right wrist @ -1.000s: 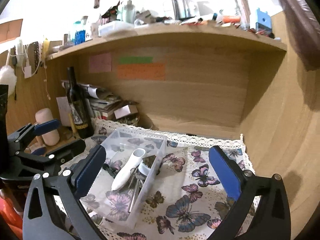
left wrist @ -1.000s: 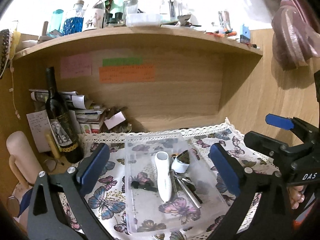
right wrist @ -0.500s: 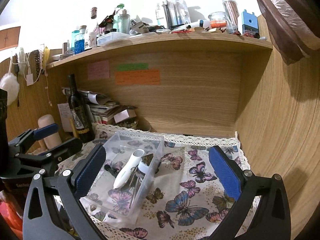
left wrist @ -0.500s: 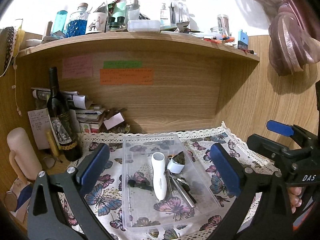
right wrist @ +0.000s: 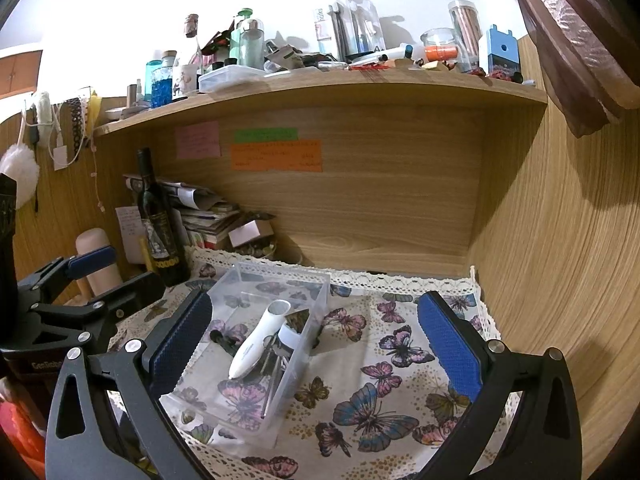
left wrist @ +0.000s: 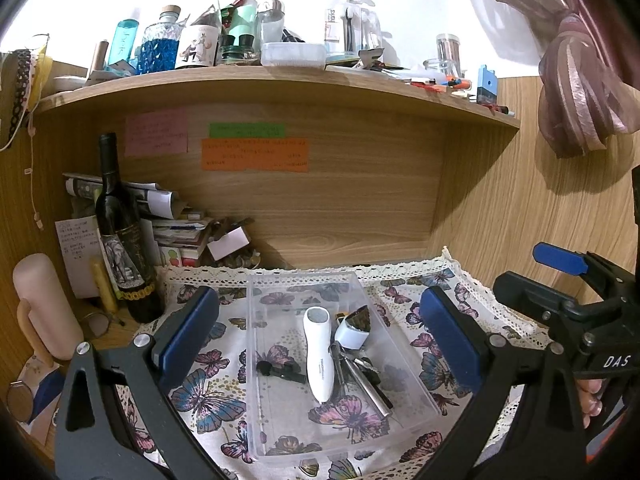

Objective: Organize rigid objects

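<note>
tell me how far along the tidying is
Done, it seems: the white device, keys, a small black part and a white-banded piece lie in the clear bin. In hand: nothing; both tongs, left and right, are open. No loose items show on the cloth.

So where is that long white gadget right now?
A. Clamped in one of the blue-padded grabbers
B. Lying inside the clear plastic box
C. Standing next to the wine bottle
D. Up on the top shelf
B. The white gadget lies flat on the floor of the clear plastic box, beside a bunch of keys; the left gripper and right gripper are both open and hold nothing.
</note>
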Demonstrator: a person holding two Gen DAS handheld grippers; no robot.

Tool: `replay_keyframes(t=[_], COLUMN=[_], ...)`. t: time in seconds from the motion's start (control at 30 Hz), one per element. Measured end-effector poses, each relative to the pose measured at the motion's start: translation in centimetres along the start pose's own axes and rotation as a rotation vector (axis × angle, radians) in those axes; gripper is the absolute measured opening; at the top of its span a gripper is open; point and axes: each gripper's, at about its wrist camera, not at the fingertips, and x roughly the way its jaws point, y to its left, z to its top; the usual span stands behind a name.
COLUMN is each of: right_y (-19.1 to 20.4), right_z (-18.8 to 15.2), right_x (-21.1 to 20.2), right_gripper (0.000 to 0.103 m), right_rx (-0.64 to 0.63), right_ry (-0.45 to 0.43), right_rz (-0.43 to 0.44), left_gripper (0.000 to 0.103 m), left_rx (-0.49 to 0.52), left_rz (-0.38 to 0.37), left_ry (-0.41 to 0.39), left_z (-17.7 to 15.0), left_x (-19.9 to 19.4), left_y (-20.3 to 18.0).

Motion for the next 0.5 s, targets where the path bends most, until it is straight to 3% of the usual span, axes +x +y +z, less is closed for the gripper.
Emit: replay_keyframes(t=[0.5], right_y=[-0.05], right_z=[0.08], right_x=[0.01], right_gripper=[0.103], right_rx=[-0.008], right_ry=[0.0], right_rz=[0.008], left_gripper=[0.102], left_rx=[0.002], left_rz=[-0.004], left_ry=[0.003], left_z=[0.12], left_x=[0.04], left_y=[-0.23])
